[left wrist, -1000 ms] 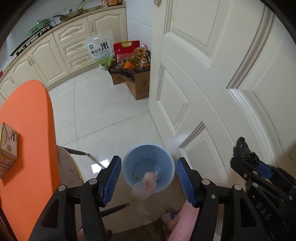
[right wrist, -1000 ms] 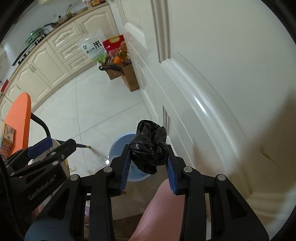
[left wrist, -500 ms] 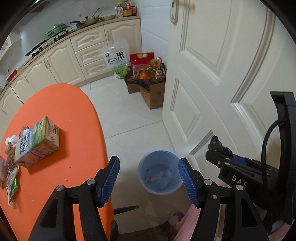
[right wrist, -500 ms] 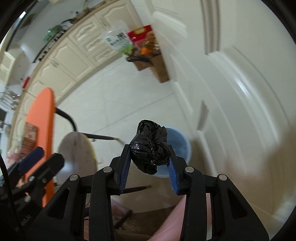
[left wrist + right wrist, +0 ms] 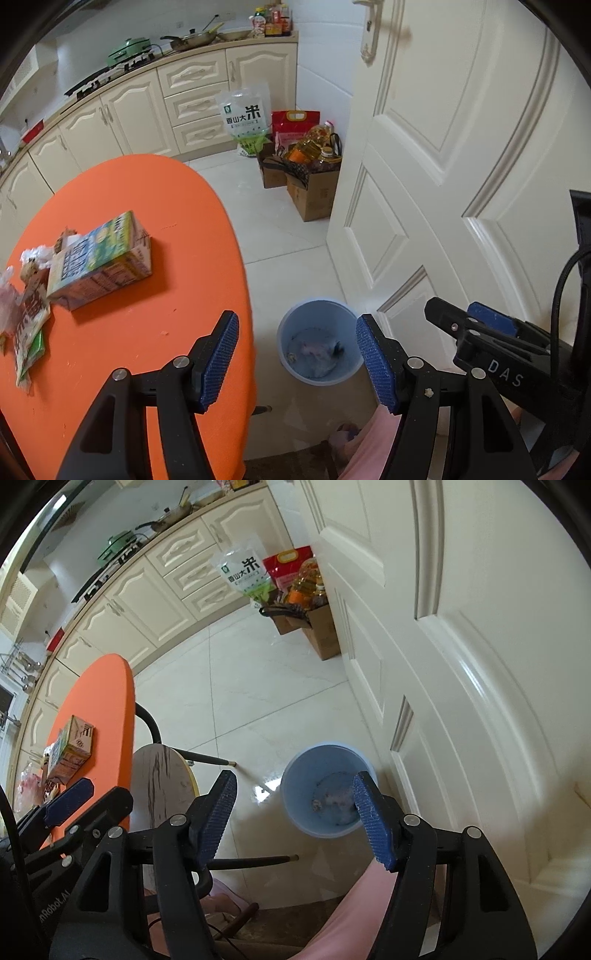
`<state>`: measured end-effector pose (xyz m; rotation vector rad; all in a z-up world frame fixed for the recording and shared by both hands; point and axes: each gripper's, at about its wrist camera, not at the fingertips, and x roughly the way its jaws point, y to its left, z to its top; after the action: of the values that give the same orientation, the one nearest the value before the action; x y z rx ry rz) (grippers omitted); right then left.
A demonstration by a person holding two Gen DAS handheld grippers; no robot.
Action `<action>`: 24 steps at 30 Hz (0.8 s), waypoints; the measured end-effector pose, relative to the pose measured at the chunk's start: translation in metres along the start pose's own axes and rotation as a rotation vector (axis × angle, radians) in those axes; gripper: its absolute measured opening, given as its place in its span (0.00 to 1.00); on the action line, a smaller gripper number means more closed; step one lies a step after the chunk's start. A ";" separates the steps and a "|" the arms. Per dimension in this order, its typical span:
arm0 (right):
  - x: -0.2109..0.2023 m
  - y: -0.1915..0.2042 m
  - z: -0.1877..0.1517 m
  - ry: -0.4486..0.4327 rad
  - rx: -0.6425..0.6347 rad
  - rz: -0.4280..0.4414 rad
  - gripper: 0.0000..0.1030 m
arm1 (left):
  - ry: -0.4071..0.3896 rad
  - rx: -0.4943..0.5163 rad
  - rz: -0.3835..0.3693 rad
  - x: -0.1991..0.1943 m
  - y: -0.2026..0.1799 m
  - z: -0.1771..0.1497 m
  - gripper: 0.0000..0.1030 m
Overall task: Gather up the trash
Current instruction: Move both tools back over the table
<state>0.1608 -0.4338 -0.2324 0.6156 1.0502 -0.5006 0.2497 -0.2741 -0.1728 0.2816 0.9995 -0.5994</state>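
Bin (image 5: 295, 775) mouth open, door (image 5: 461, 664) alongside

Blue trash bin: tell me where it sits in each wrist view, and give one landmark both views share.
Left wrist view: blue trash bin low, right of centre, on the floor beside the white door.
Right wrist view: bin low, right of centre, partly behind a blue pad.
Shared landmark: orange table.

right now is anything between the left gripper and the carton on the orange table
Nothing visible. The left gripper, open and empty, hangs over the table's right edge, and only bare orange table lies between it and the carton. The wrappers lie beyond the carton's left side, out of the path.
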 end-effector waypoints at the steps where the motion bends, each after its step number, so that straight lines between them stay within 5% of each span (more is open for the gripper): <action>1: -0.005 0.006 -0.002 -0.010 -0.012 -0.003 0.61 | -0.004 -0.006 0.001 -0.005 0.003 -0.002 0.60; 10: -0.050 0.058 -0.025 -0.097 -0.132 -0.008 0.64 | -0.106 -0.080 0.030 -0.075 0.038 -0.043 0.60; 12: -0.061 0.074 -0.034 -0.124 -0.161 0.000 0.70 | -0.129 -0.100 0.044 -0.089 0.048 -0.057 0.60; 24: -0.111 0.159 -0.100 -0.219 -0.315 0.079 0.81 | -0.284 -0.243 0.148 -0.202 0.105 -0.162 0.68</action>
<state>0.1538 -0.2407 -0.1324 0.3138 0.8701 -0.3157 0.1173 -0.0422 -0.0906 0.0515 0.7601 -0.3659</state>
